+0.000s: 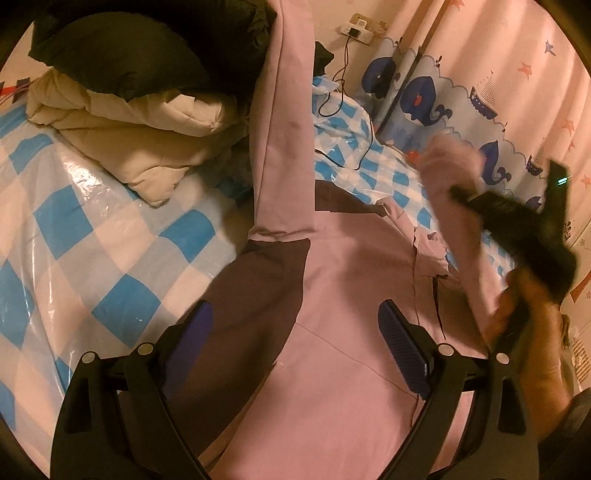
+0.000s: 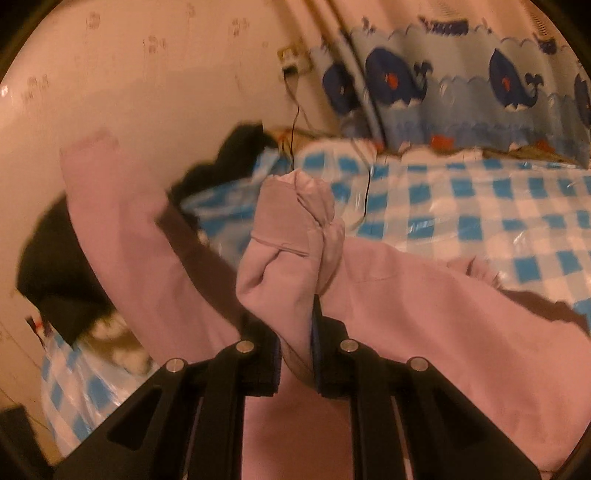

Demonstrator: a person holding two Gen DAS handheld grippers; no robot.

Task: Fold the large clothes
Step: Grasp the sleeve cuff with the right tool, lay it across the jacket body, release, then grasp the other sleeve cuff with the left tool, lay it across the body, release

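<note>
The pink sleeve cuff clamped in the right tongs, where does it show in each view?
Left wrist view: pink sleeve cuff at right of centre, blurred, raised over the bed.
Right wrist view: cuff at centre, pinched above the right tongs.
Shared landmark: whale-print curtain.

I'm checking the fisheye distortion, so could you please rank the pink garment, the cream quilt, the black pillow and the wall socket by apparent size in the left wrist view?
1. pink garment, nearest the camera, which inflates it
2. cream quilt
3. black pillow, close to the quilt, so that order is unsure
4. wall socket
</note>
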